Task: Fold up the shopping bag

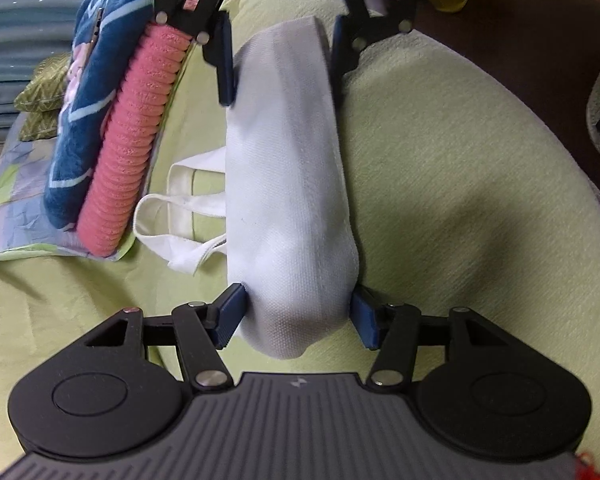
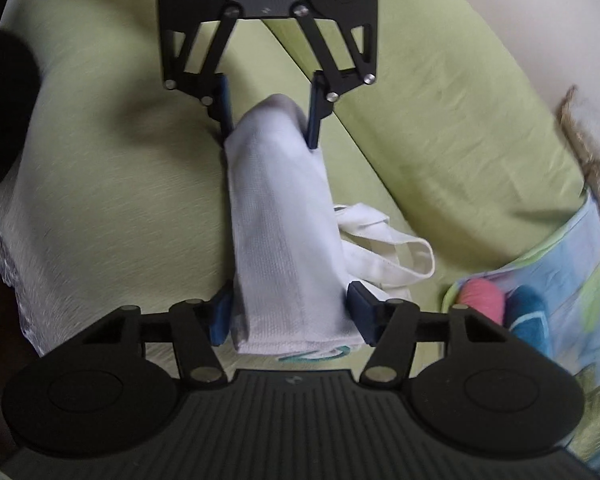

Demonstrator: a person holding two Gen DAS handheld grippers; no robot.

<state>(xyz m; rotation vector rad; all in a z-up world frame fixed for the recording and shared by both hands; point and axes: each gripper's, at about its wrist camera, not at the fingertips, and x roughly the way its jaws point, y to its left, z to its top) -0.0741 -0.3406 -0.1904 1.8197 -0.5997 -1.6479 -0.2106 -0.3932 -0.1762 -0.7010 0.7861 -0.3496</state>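
The white canvas shopping bag [image 1: 288,184] is folded into a long narrow bundle on the green bedsheet. Its handles [image 1: 176,216] stick out to one side. My left gripper [image 1: 296,316] is open, its blue pads either side of the near end of the bundle. My right gripper [image 1: 280,60] faces it at the far end, open around that end. In the right wrist view the bag [image 2: 288,240] runs from my right gripper [image 2: 288,312] to the left gripper [image 2: 270,116]; the handles [image 2: 388,248] lie to the right.
A green sheet [image 1: 440,160] covers the bed. A pink ribbed roll [image 1: 132,136] and a blue patterned towel [image 1: 88,92] lie on a patchwork quilt left of the bag. The bed edge and dark floor [image 1: 540,40] are to the right.
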